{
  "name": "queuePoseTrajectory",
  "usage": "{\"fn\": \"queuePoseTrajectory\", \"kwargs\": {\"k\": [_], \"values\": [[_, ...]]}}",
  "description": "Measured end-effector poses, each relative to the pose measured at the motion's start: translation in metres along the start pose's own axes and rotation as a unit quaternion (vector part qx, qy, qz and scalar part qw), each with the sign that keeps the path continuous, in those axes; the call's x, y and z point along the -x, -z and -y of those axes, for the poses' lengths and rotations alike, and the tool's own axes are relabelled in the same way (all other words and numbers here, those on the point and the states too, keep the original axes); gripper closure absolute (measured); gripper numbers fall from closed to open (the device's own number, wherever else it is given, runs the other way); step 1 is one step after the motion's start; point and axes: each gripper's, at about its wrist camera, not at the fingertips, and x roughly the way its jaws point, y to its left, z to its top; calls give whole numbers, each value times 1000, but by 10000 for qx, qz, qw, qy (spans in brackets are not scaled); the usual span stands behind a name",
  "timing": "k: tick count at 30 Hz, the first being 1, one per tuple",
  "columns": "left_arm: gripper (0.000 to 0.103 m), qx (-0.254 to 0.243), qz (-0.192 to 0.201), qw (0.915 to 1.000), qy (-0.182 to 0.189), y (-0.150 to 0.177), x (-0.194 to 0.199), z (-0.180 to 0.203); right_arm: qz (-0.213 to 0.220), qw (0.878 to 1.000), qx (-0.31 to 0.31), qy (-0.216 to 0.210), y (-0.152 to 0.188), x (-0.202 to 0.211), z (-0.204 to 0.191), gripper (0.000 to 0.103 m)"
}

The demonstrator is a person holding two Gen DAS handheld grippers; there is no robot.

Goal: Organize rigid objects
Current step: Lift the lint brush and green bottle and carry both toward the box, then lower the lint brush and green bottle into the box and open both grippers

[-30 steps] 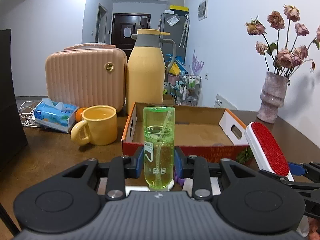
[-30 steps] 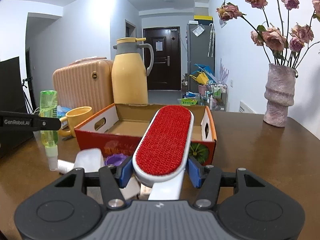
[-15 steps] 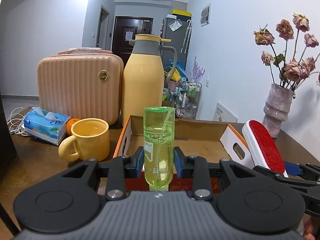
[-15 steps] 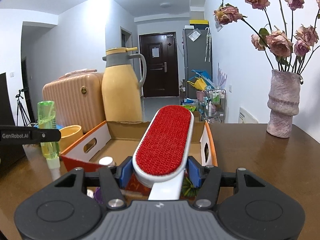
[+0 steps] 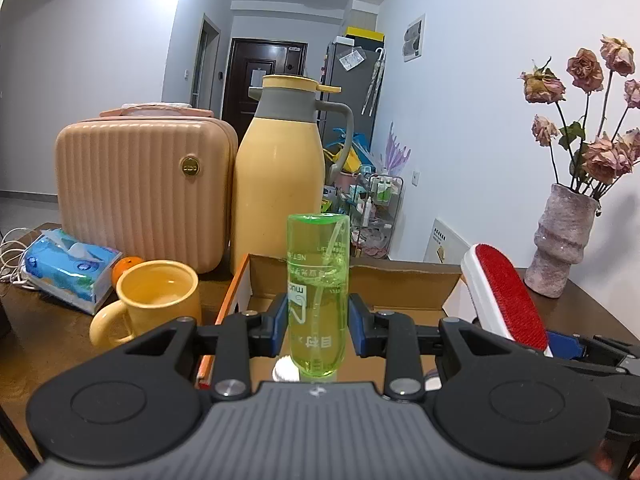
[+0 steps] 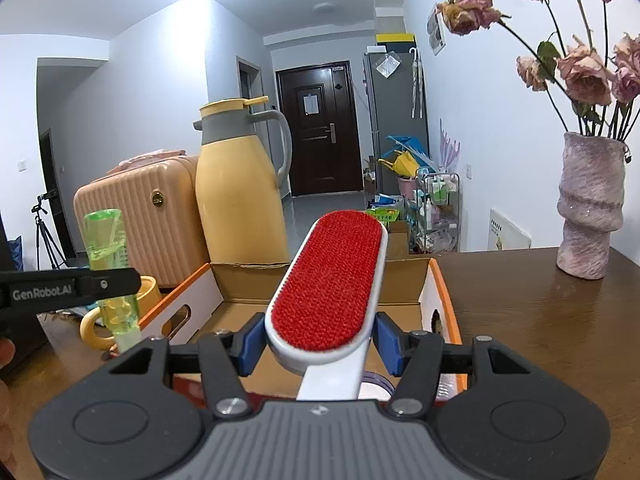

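My left gripper (image 5: 318,326) is shut on a clear green spray bottle (image 5: 318,280), held upside down above the near left corner of the open cardboard box (image 5: 400,276). The bottle also shows in the right wrist view (image 6: 110,256). My right gripper (image 6: 320,342) is shut on a red and white lint brush (image 6: 332,280), held over the box (image 6: 438,300) near its front edge. The brush shows at the right in the left wrist view (image 5: 506,296). A white cap (image 5: 285,370) lies below the bottle.
A yellow mug (image 5: 158,300), a blue tissue pack (image 5: 68,266), an orange (image 5: 126,266), a peach case (image 5: 140,192) and a tall yellow jug (image 5: 280,184) stand left of and behind the box. A vase of dried roses (image 6: 590,208) stands at the right on the brown table (image 6: 520,320).
Both grippers have risen and moved forward with their loads, from in front of the box to above its near edge. The box interior now shows below them.
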Motion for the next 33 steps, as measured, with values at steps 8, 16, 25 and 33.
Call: {"fn": "queuePoseTrajectory", "kwargs": {"k": [8,16,25,33], "values": [[72,22,-34,10000,-19,-7,-25,-2,-111,9999,-19,-17,-6,-25,0,46],[72,-25,-122,9999,-73,-11,-53,-2,-319,9995,16,-30,-9,-50,2,46],[72,-8,-270,9996,-124,-15,-79,-8,-612,9981,-19,71,-13,-76,7,46],[72,-66,-451,9989,-132,-13,-101,-7,-773,9970,-33,67,-15,-94,11,46]]}}
